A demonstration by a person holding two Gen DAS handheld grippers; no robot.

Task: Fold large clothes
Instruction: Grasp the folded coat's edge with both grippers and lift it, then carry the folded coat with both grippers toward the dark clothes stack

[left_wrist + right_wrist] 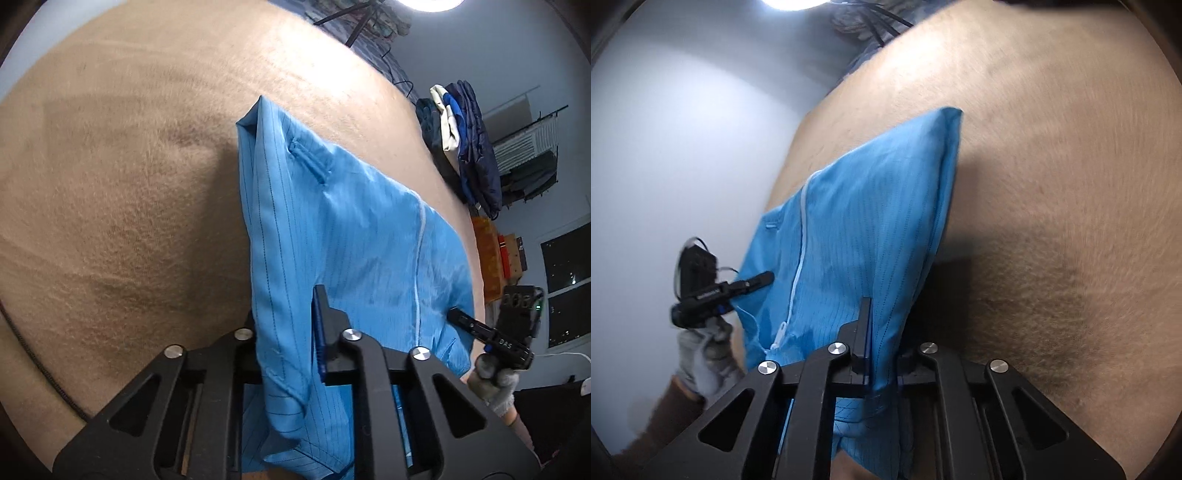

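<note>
A light blue garment (pixel 351 229) with thin dark stripes and a white zipper is held up above a tan fuzzy surface (pixel 122 177). My left gripper (pixel 291 332) is shut on one edge of the garment, fabric draped between its fingers. My right gripper (pixel 882 332) is shut on the opposite edge of the garment (pixel 857 229). Each gripper shows in the other's view: the right one (pixel 491 332) at the garment's far lower corner, the left one (pixel 720 288) at its left edge, each held by a gloved hand. The cloth hangs stretched between them.
A pile of dark blue and white clothes (pixel 461 147) lies at the far edge of the tan surface. Orange boxes (pixel 491 254), a rack and a dark window stand beyond. A bright lamp (pixel 794 3) shines above. A pale wall (pixel 672 147) is on the left.
</note>
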